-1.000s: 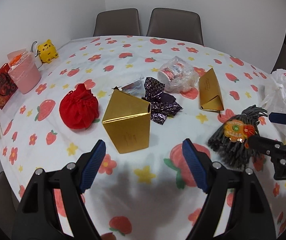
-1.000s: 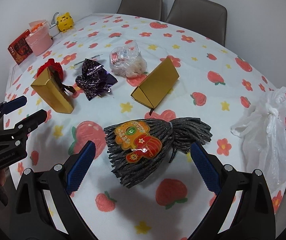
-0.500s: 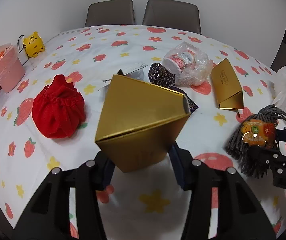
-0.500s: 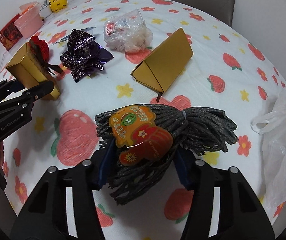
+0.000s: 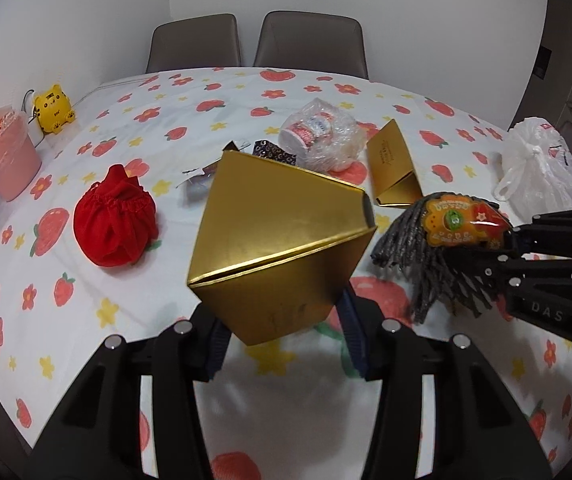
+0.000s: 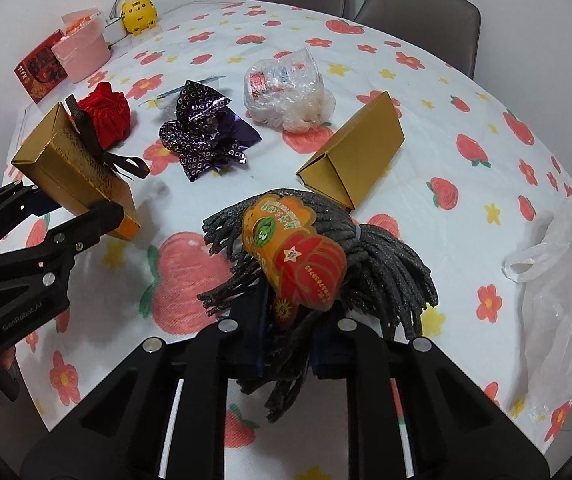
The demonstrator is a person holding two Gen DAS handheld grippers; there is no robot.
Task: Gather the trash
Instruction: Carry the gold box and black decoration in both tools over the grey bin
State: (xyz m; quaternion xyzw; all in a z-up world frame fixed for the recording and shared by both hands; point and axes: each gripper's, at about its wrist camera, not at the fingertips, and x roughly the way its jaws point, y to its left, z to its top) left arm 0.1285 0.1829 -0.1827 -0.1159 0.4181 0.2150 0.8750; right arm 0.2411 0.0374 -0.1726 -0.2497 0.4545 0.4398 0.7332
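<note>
We found the wrapped cup (image 6: 286, 92) on the worktop (image 6: 426, 184); the pouch (image 6: 106, 118) lay left of it, the tied bag (image 6: 566, 280) far right.

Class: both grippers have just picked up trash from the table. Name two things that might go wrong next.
1. The left gripper pinches only the gold box by its lower tip; it may swing or slip out.
2. The right gripper holds loose grey strands; the bundle may sag and brush the second gold box.
</note>
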